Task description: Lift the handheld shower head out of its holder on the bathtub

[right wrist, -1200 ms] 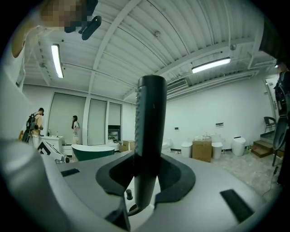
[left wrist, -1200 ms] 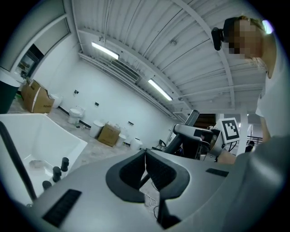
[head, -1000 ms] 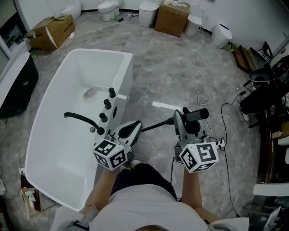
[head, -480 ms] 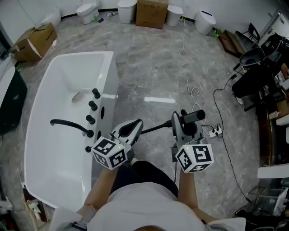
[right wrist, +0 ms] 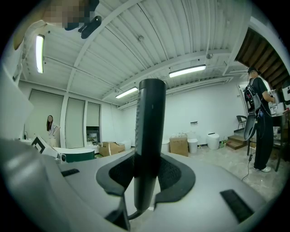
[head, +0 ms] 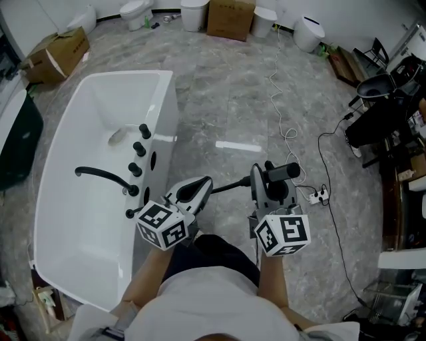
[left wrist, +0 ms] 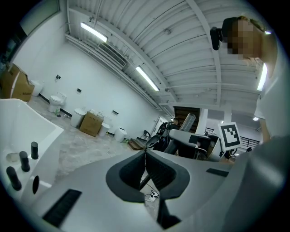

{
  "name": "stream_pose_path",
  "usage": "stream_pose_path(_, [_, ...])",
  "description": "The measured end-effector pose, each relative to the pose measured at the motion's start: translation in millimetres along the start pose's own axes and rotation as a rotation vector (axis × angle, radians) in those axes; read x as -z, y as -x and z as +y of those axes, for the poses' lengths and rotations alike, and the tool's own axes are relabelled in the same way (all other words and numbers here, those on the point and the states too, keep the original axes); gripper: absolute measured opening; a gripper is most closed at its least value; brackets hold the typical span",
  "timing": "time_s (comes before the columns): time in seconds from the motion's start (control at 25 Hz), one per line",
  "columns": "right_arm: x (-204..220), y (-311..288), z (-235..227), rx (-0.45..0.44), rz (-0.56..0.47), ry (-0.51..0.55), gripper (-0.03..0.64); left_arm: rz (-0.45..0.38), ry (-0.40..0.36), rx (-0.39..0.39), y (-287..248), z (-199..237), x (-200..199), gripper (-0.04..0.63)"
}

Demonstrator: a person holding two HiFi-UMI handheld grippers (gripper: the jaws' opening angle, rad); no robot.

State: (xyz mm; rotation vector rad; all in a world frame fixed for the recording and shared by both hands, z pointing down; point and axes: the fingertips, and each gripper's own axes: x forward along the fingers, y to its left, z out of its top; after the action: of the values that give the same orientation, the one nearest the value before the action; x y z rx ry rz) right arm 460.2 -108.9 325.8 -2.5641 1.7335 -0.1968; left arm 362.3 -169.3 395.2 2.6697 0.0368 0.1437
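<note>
My right gripper (head: 266, 173) is shut on the black handheld shower head (head: 285, 171), held level over the floor to the right of the white bathtub (head: 50, 200). In the right gripper view the head's dark handle (right wrist: 149, 136) stands upright between the pads of the right gripper (right wrist: 147, 170). Its black hose (head: 229, 187) runs left and passes under my left gripper (head: 202, 184). That left gripper (left wrist: 145, 154) has its jaw tips touching, with nothing seen clamped. A black spout (head: 100, 176) and black knobs (head: 138, 149) sit on the tub's rim.
Cardboard boxes (head: 231, 16) (head: 56, 53) and toilets (head: 136, 10) line the far wall. A white cable (head: 283, 113) trails across the marble floor to a power strip (head: 318, 196). Dark equipment (head: 379, 120) crowds the right side. A person (right wrist: 258, 122) stands at the right.
Both grippers, with the shower head and hose, have drawn a little away from the tub's rim. The right grip and the left jaws look the same.
</note>
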Motion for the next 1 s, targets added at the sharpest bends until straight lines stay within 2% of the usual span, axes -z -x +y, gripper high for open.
stream_pose_path(0.64, [3.4, -8.0, 6.2, -0.002, 0.012, 0.01, 0.127, 0.013, -0.007, -0.019, 9.0, 6.9, -0.7, 0.012])
stream_pose_path(1.0, [8.8, -9.2, 6.5, 0.009, 0.016, -0.008, 0.127, 0.008, 0.024, -0.029, 11.5, 13.1, 6.8, 0.012])
